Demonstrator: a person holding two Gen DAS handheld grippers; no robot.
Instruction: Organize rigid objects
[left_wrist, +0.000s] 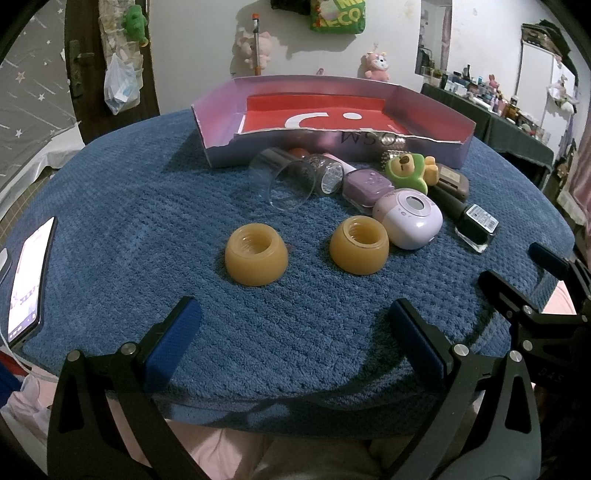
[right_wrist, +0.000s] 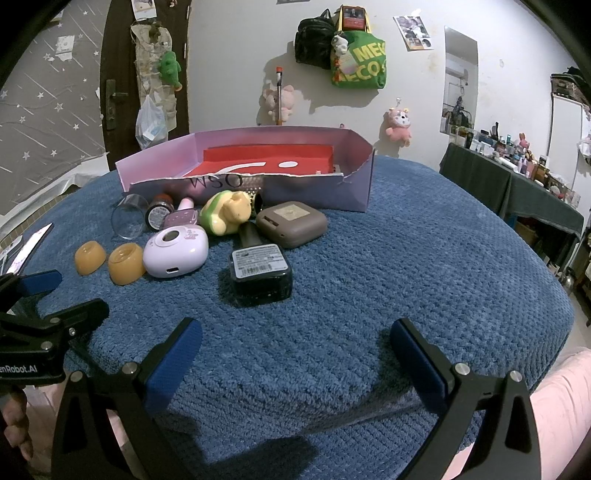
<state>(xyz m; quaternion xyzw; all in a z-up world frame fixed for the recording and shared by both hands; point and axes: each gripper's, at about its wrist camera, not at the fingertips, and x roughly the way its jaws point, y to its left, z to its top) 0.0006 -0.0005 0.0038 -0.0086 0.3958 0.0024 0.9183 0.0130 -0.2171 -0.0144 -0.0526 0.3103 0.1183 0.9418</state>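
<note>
Two grippers: the left gripper (left_wrist: 295, 339) and right gripper (right_wrist: 295, 358) hung over the near edge of the counter, each with its fingers spread wide and holding nothing, likely poised for a first pick.
Counter: a blue textured cover (left_wrist: 295, 332) carried everything.
Box: a lilac cardboard box (left_wrist: 221, 151) with a red floor sat at the far side, its torn front wall low, and nothing loose showed inside; probably where the objects belonged.
Cluster: the rigid objects lay bunched just before that wall.
Glass cup: a clear cup (left_wrist: 282, 181) lay tipped on its side.
Brown case: a flat case (right_wrist: 291, 223) rested to the right.
Lilac gadget: a rounded device (left_wrist: 408, 218) touched one amber piece.
Dark bottle: a square bottle (right_wrist: 260, 273) lay nearest the right gripper.
Amber caps: two threaded caps (left_wrist: 256, 258) stood apart, nearest the left gripper.
</note>
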